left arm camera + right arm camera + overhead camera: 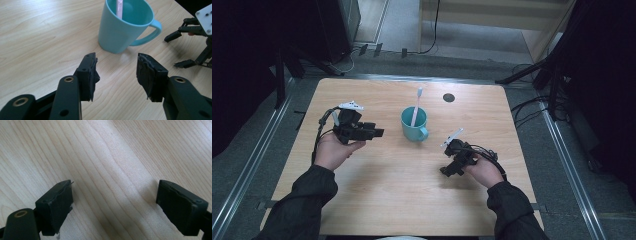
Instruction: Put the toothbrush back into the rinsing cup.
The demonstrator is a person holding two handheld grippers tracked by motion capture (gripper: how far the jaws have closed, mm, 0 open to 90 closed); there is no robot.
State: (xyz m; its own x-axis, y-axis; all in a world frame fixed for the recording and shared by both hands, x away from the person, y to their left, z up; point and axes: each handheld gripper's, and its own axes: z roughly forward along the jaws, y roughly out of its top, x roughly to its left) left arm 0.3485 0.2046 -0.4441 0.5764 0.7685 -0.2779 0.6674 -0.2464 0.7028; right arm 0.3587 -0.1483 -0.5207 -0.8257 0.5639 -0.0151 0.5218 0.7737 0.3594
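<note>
1. Both black two-jaw grippers stand with their jaws apart and nothing between them: the left gripper (373, 132) hangs level just left of the mug, its jaws pointing toward it, and the right gripper (449, 169) points down at the table near the mug's right.
2. Beneath them lies the light wooden table with a rounded rectangular top (382, 190), its pale grain showing between the right gripper's (113, 202) wide-set jaws in the right gripper view.
3. Near the table's middle stands the turquoise plastic mug with a loop handle (413, 127), upright, between the two grippers and touched by neither; in the left gripper view the mug (117, 32) sits just beyond the left gripper's (116, 72) parted jaws, handle turned toward the right gripper (190, 40).
4. Inside the mug leans a slim pink-and-white toothbrush (416, 106), its head sticking up past the rim; its handle (119, 8) rests against the far inner wall.
</note>
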